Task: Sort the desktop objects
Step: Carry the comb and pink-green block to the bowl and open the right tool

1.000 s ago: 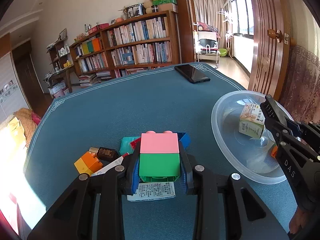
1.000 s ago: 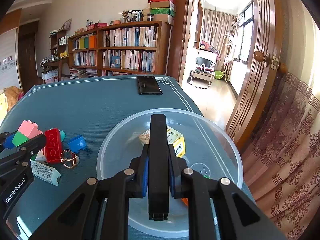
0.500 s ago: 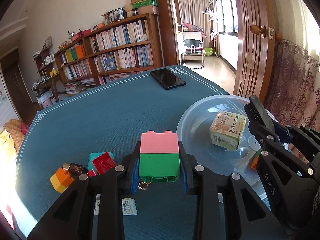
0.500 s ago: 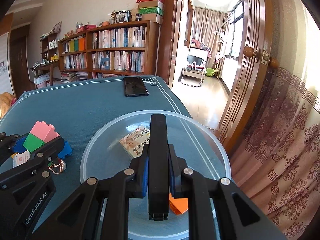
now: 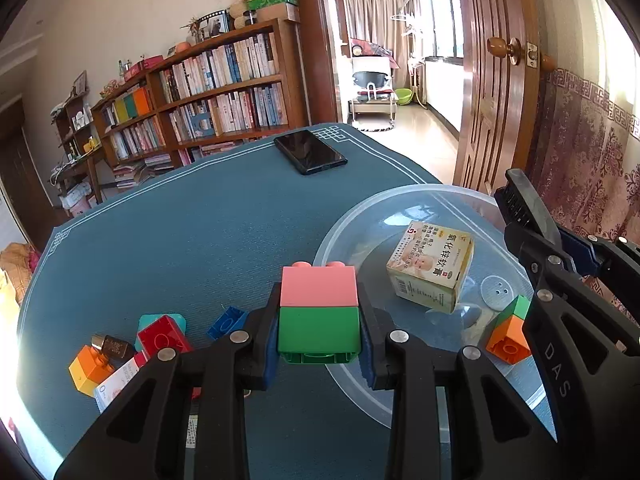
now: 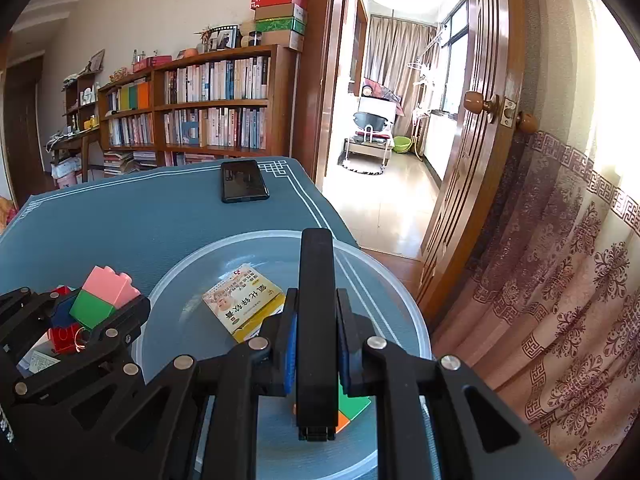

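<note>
The left gripper [image 5: 319, 354] grips a pink-and-green block stack [image 5: 319, 314] upright, studs up, long axis vertical, at the clear bowl's [image 5: 360, 224] left rim, near the tabletop's right edge. The right gripper [image 6: 316, 336] is clenched empty over the bowl.

One bowl [image 5: 400, 196]; one phone [image 5: 310, 152]; two boxes [image 5: 430, 266]

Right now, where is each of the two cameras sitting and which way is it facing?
Left wrist: on the left gripper, facing across the blue table toward the bookshelf; its fingers clamp a pink-and-green block; the right gripper shows at right.
Right wrist: on the right gripper, above the clear bowl, facing the doorway; its fingers pinch a black bar; the left gripper shows at left.
Shared: bowl, medicine box, phone, block.
</note>
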The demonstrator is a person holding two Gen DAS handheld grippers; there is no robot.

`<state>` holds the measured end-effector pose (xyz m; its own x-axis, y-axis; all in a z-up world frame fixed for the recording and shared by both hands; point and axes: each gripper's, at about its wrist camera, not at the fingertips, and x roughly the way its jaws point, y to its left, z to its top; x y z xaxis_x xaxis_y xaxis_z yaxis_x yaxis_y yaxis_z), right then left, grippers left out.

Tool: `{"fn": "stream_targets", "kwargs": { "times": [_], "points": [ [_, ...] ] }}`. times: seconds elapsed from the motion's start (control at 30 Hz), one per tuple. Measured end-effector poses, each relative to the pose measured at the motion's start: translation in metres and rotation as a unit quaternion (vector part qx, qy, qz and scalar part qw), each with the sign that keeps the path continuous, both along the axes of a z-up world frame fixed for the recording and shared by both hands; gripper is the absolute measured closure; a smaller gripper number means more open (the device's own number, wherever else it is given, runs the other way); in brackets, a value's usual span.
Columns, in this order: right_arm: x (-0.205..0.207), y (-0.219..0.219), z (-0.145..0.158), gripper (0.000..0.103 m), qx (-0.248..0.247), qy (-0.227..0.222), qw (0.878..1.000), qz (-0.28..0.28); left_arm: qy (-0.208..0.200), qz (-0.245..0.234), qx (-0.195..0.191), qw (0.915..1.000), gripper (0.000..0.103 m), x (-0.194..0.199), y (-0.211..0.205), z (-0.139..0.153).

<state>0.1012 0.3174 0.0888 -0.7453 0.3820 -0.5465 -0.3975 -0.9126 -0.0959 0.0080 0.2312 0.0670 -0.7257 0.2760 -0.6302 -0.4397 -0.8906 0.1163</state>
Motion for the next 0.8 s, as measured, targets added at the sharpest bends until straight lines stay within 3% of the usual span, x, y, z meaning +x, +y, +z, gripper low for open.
{"fn": "stream_targets", "kwargs": {
  "times": [0.8],
  "points": [
    [-0.006,0.019,-0.009,0.084,-0.006,-0.014,1.000,-0.024,-0.021,-0.037,-0.008,0.9991,0.068,-0.001,0.016,-0.018]
  ]
}}
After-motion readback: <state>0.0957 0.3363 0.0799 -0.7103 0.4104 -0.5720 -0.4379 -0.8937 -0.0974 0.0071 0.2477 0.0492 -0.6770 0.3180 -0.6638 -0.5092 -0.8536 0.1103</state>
